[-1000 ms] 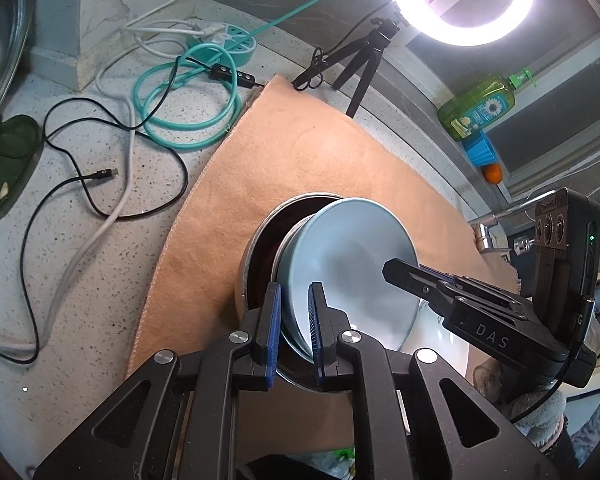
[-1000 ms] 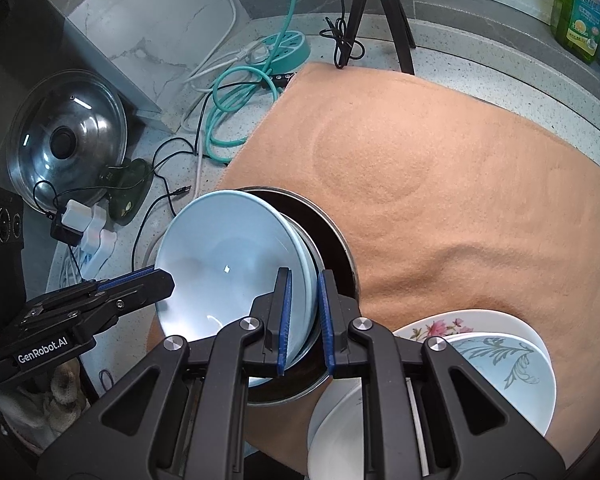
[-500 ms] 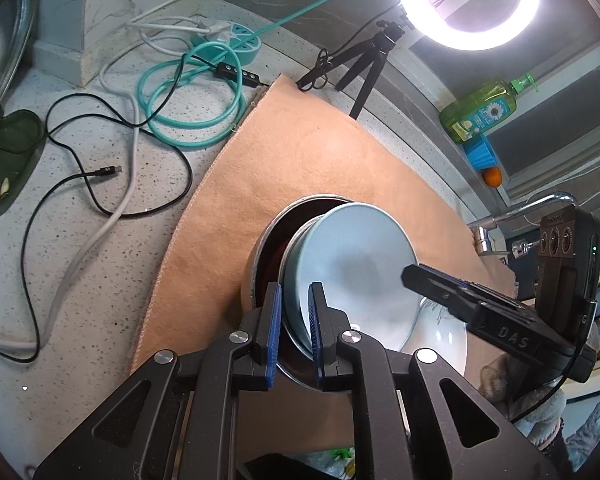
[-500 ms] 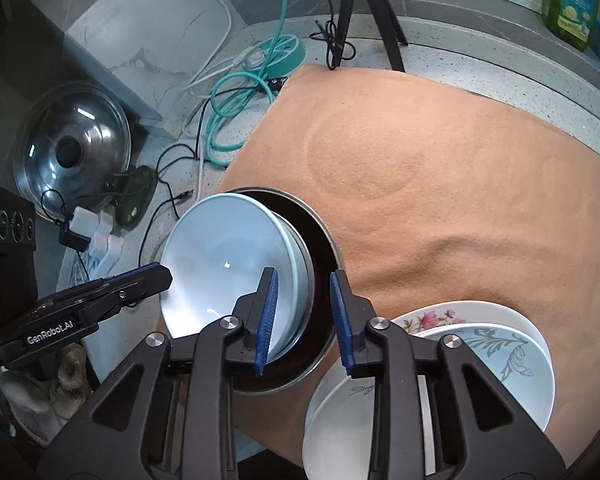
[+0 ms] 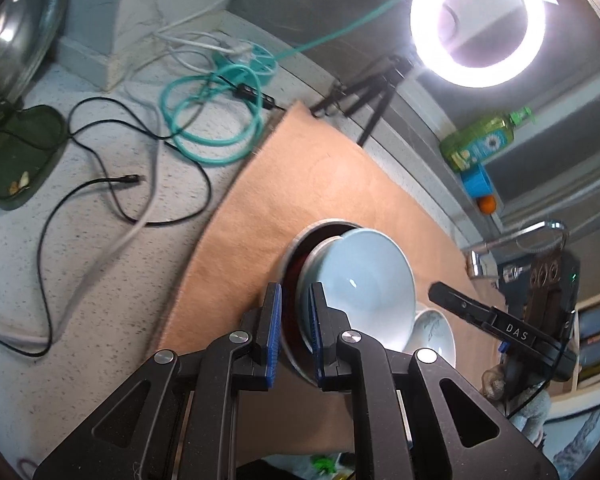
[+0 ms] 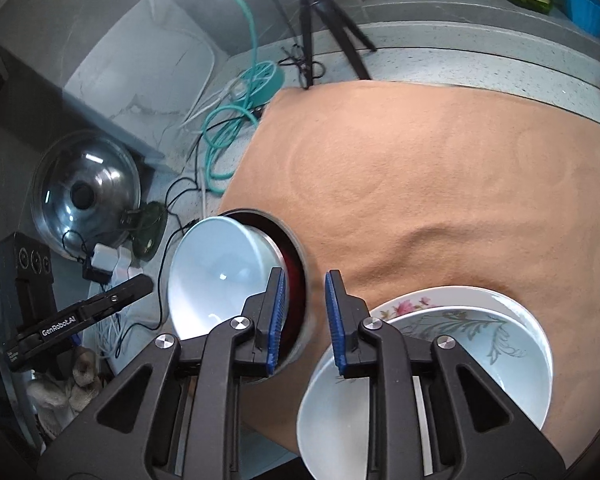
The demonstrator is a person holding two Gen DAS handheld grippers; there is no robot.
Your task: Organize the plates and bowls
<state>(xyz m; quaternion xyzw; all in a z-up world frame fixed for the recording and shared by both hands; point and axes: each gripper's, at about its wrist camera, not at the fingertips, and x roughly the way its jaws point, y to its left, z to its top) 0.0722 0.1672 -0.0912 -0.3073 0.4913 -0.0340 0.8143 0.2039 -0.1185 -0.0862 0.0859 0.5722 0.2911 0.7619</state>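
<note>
A pale blue bowl (image 5: 364,280) sits nested in a steel bowl with a dark red inside (image 5: 296,248) on a tan mat (image 5: 320,184). My left gripper (image 5: 294,320) is open, its jaws astride the near rims of both bowls without pinching. In the right wrist view the blue bowl (image 6: 216,268) and the steel bowl (image 6: 296,256) lie left of my right gripper (image 6: 306,316), which is open and empty. White flowered plates and bowls (image 6: 460,336) are stacked at the lower right.
Cables and a teal hose (image 5: 212,128) lie on the speckled counter (image 5: 80,248) left of the mat. A pot lid (image 6: 86,192) leans at the left. A ring light (image 5: 478,20) on a tripod, a soap bottle (image 5: 480,144) and a faucet (image 5: 516,236) stand behind.
Both grippers opened and let go of the blue bowl's rim, the right first. Both pulled back a little; the bowl rests tilted in the steel bowl.
</note>
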